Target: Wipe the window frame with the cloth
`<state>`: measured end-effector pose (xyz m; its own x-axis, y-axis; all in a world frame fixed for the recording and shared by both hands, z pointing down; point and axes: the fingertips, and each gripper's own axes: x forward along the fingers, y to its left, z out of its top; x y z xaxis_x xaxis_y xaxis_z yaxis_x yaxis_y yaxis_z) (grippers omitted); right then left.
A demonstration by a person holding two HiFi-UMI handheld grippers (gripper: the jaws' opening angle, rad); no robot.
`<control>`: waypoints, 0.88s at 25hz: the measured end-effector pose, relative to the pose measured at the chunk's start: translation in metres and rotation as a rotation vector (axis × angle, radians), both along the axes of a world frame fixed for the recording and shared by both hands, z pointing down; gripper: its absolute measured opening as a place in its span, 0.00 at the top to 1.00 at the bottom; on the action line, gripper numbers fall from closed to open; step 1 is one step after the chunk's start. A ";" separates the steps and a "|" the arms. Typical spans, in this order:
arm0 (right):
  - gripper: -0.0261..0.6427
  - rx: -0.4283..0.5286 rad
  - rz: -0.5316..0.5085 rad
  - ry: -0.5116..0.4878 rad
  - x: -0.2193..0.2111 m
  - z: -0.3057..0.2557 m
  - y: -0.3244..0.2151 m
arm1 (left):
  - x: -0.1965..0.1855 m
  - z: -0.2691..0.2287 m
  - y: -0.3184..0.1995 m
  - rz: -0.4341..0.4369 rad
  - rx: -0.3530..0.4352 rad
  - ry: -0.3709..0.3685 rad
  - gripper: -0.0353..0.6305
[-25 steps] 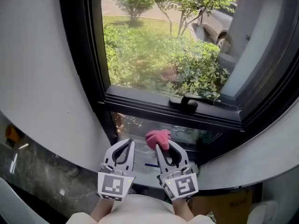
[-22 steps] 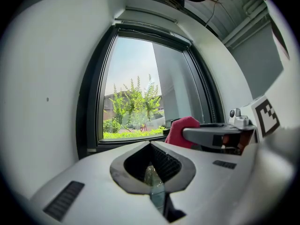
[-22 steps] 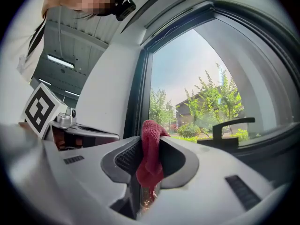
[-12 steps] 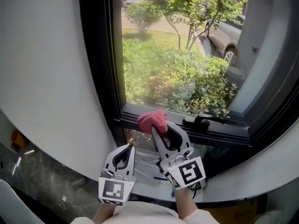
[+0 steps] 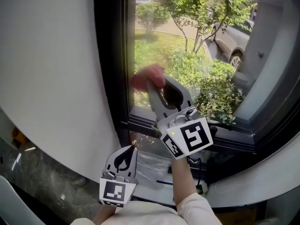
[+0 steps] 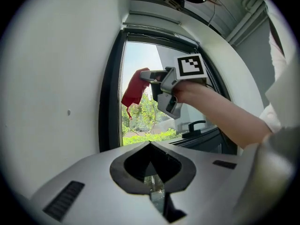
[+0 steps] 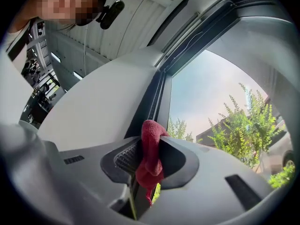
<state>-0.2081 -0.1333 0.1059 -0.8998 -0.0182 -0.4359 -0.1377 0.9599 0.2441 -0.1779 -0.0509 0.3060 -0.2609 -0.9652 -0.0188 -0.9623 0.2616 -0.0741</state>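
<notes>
White curved wall (image 5: 56,55) closes in on both sides of a dark window frame (image 5: 110,55). Through the glass there are sunlit shrubs (image 5: 220,93), thin trees and a parked car (image 5: 234,41).

The change over the last second is all in the right gripper (image 5: 153,82). It was low, near the bottom of the window, level with the left one. It has since climbed past the lower crossbar and now stands up against the pane, just to the right of the frame's left upright. Its marker cube (image 5: 190,137) has come up with it and now covers the spot where the window handle showed a moment ago. The pink-red cloth (image 5: 147,76) has risen too, and it is blurred in the head view.

The right gripper's jaws are clamped on that cloth. Its own view shows the cloth (image 7: 150,153) pinched between the ribbed pads, bunched above the tips with a tail hanging below. The upright's dark edge lies directly beyond it.

The left gripper (image 5: 132,148) has stayed down, below and to the left of the right one. Its jaws are closed tip to tip with nothing in them (image 6: 150,144). From there the right gripper is seen raised overhead with the cloth (image 6: 133,90) dangling off its tips, and the handle (image 6: 194,125) sits lower and to its right.

Crumpled clear plastic (image 5: 150,163) lies on the ledge under the right forearm.
</notes>
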 end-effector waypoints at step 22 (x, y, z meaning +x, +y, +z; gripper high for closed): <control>0.81 0.079 -0.045 -0.123 -0.071 -0.083 0.007 | -0.013 0.008 -0.004 0.001 -0.018 0.040 0.94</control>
